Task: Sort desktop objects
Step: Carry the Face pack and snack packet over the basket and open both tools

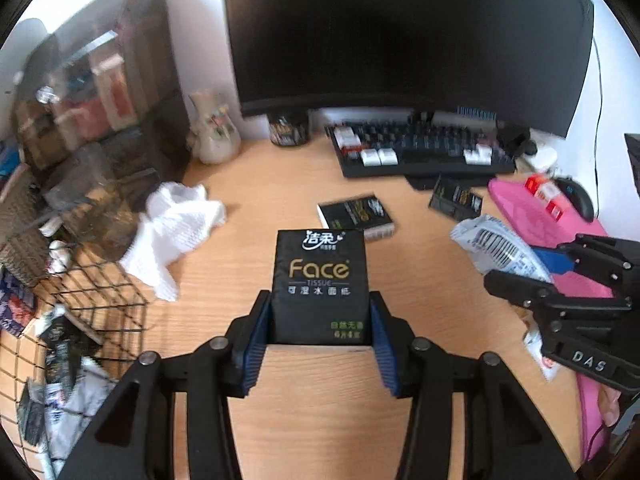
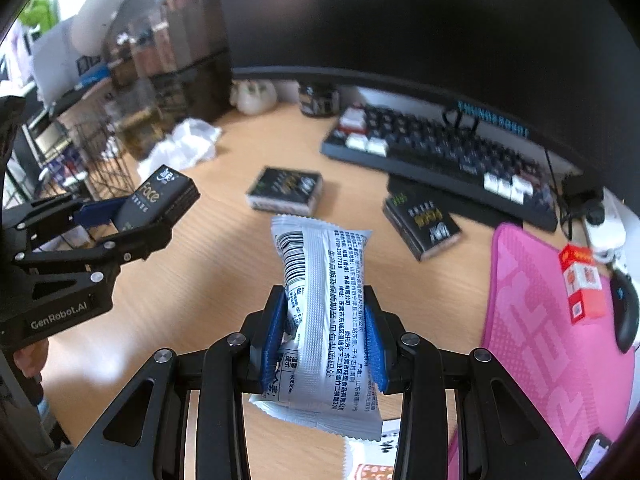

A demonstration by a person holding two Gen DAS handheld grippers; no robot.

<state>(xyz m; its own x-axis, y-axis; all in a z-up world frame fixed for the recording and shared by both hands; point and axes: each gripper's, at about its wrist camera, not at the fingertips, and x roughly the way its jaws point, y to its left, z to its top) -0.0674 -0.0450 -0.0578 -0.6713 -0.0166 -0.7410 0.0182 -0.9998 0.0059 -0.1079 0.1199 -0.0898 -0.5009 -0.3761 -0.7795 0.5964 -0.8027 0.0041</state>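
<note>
Tissue pack [image 1: 320, 286], black with "Face" in gold lettering, sits clamped between the blue pads of the left gripper [image 1: 320, 320], jaws part-closed on its two long sides, the pack held clear above the wooden desk [image 1: 280, 184]. Snack packet [image 2: 326, 312], silver-white with a barcode and printed text, is pinched at mid-length by the right gripper [image 2: 325, 328], jaws narrowed onto it, both ends projecting free above the desk.

Two further black tissue packs lie flat on the desk: one [image 2: 285, 191] near the centre, one [image 2: 422, 224] just in front of the keyboard [image 2: 432, 152]. The keyboard runs along the foot of the monitor [image 1: 400, 32].

Left margin: a crumpled white cloth [image 1: 176, 228] beside a black wire basket [image 1: 100, 304], with stacked storage boxes [image 1: 100, 100] behind. Right margin: a pink mat [image 2: 532, 312] carrying a red-and-white box [image 2: 580, 284], a dark mouse [image 2: 626, 312] at its far edge.

Bare wood lies open between the cloth, the central pack and the mat.
</note>
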